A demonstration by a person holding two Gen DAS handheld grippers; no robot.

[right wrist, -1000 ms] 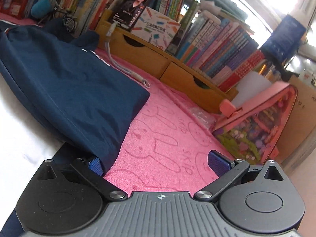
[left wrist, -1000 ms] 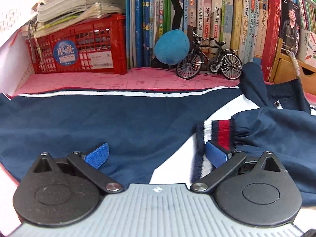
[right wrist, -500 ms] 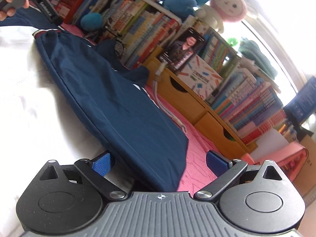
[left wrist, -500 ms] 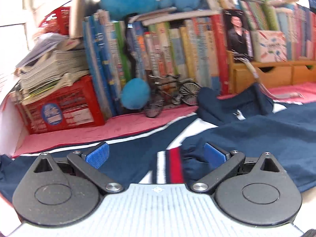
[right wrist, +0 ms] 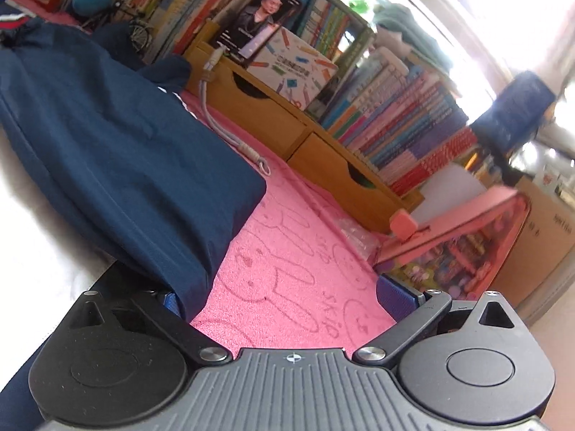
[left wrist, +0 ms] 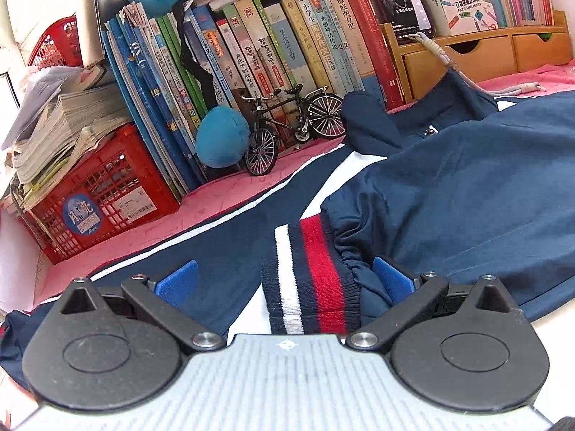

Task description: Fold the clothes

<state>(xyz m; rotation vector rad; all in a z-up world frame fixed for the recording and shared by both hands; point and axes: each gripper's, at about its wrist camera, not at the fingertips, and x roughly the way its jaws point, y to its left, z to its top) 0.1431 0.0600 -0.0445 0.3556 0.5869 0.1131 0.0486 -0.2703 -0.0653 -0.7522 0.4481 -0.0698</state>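
1. The left gripper (left wrist: 284, 280) has its blue pads spread wide, holding nothing; the striped knit cuff (left wrist: 311, 276) of a navy jacket (left wrist: 467, 194) lies between them, below the pads.
2. That cuff bands navy, white and red, and ends a sleeve folded across the jacket's white front panel (left wrist: 337, 176).
3. The jacket lies spread on a pink cloth (left wrist: 230, 197) that covers the desk, its collar bunched near a model bicycle (left wrist: 293, 129).
4. Behind it stand a row of books (left wrist: 273, 50), a blue plush ball (left wrist: 222, 136) and a red plastic crate (left wrist: 100, 197) stacked with papers.
5. The right gripper (right wrist: 276, 294) is likewise parted and empty; the jacket's navy edge (right wrist: 187, 222) drapes over its left pad, the right pad (right wrist: 395, 296) is above bare pink cloth.
6. Wooden drawers (right wrist: 323, 158) and a grey cord (right wrist: 230, 133) sit beyond.
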